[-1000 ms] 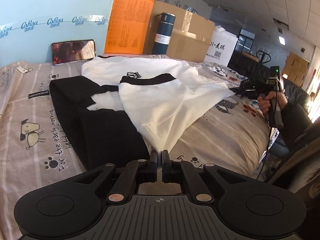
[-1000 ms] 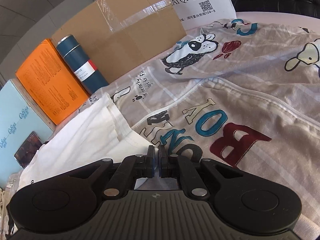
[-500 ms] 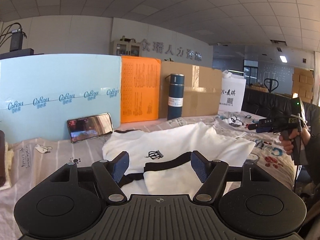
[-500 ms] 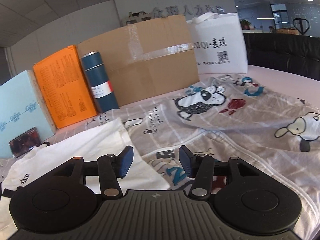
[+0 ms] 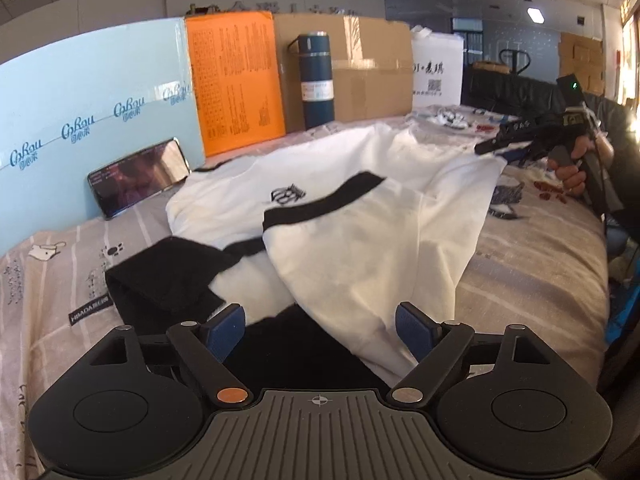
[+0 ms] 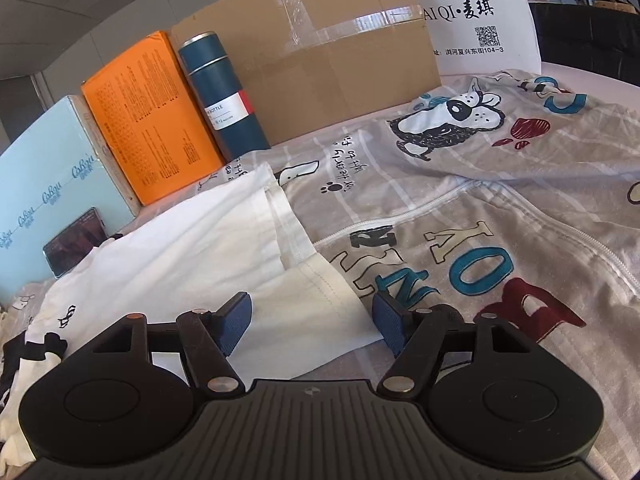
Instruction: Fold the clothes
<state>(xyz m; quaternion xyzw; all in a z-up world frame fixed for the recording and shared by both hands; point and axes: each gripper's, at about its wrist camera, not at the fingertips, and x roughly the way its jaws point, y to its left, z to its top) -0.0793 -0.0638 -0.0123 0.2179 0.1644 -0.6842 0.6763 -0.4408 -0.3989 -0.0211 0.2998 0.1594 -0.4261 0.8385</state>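
A white T-shirt [image 5: 360,232] with black collar and black sleeves lies partly folded on the printed bedsheet [image 5: 532,248]. One black sleeve [image 5: 160,276] spreads at the left. My left gripper [image 5: 320,330] hovers over the shirt's near corner, its jaws opening, with cloth below the blue pads but not pinched. In the right wrist view the shirt's white hem [image 6: 224,256] lies under my right gripper [image 6: 316,326], whose jaws are opening too, pads clear of the cloth. The right gripper [image 5: 520,142] shows at the far right of the left view, held by a hand.
Along the back stand a light blue board [image 5: 80,120], a phone [image 5: 140,176] leaning on it, an orange box [image 5: 236,80], a dark teal bottle [image 5: 316,80], a cardboard box [image 5: 360,64] and a white bag [image 5: 436,68]. The bed edge drops at the right.
Both grippers were shut on the shirt's hem corners a second ago; both have opened and let the cloth go. The shirt's folded-over half now lies on the bed.
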